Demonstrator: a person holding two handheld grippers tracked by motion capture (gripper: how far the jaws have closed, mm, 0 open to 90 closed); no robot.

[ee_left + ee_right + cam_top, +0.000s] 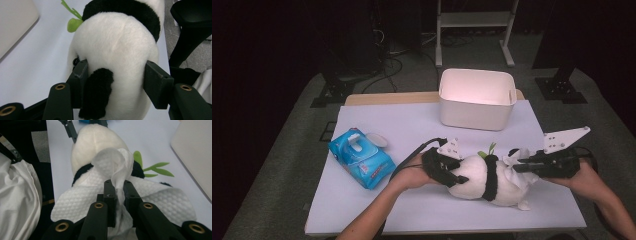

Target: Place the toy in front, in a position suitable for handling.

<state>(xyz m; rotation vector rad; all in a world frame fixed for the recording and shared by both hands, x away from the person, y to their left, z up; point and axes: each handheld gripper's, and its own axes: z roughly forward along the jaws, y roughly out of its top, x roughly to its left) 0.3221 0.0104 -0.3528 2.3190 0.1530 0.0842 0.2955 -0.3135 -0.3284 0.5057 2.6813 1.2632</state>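
Plush panda [482,179] lying on its side near the front edge of the table [412,120], right of the middle. Left gripper [451,172] closed around the white head end, both pads pressing into the fur as seen in the left gripper view [80,75], jaws held part way by the toy's bulk. Right gripper [524,165] pinched tight on a fold of white wet wipe [120,172], draped over the panda's other end. Probably light and very soft: fur gives under the pads, so a wide hold across the thick body seems safer than on an ear or the green leaf [155,170]. Wipe thin and limp, likely to tear or slip if pulled hard; best pinched on a doubled fold. Not much room toward the front edge just beside the toy. More open surface behind, up to the white bin [477,97] at the back edge, and to the left, up to the blue wipes pack [362,157] near the left edge.
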